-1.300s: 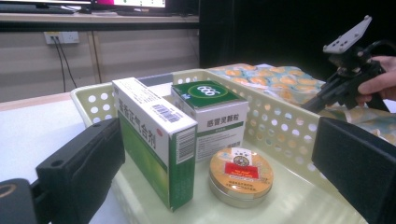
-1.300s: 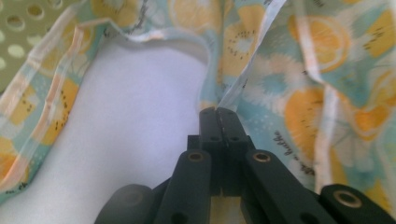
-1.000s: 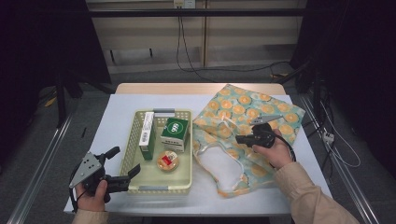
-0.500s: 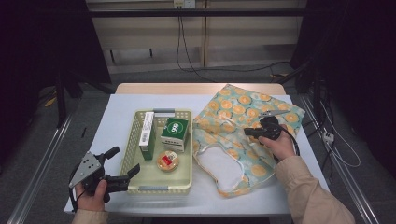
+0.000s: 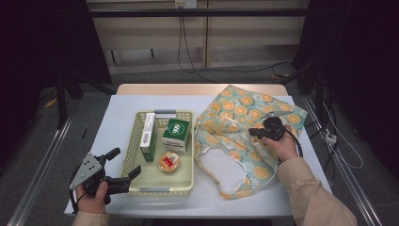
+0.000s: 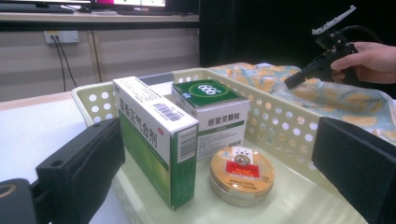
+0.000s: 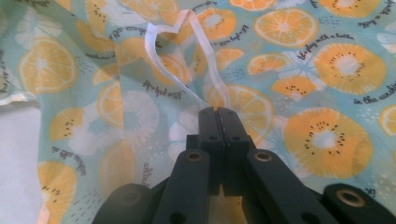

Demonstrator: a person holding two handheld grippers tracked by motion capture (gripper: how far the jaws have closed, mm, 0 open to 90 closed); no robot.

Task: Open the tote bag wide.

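Two grippers are out: the right gripper (image 5: 254,133) has its jaws pressed together over the fruit-print bag (image 5: 235,141), which lies flat on the table (image 5: 117,108) beside the basket (image 5: 157,188). The left gripper (image 5: 124,165) rests at the basket's near corner, jaws apart.

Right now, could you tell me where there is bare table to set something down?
Free: the white strip left of the basket and the strip behind it. Crowded: the basket itself, and the right side, covered by the fruit-print bag under the right gripper.
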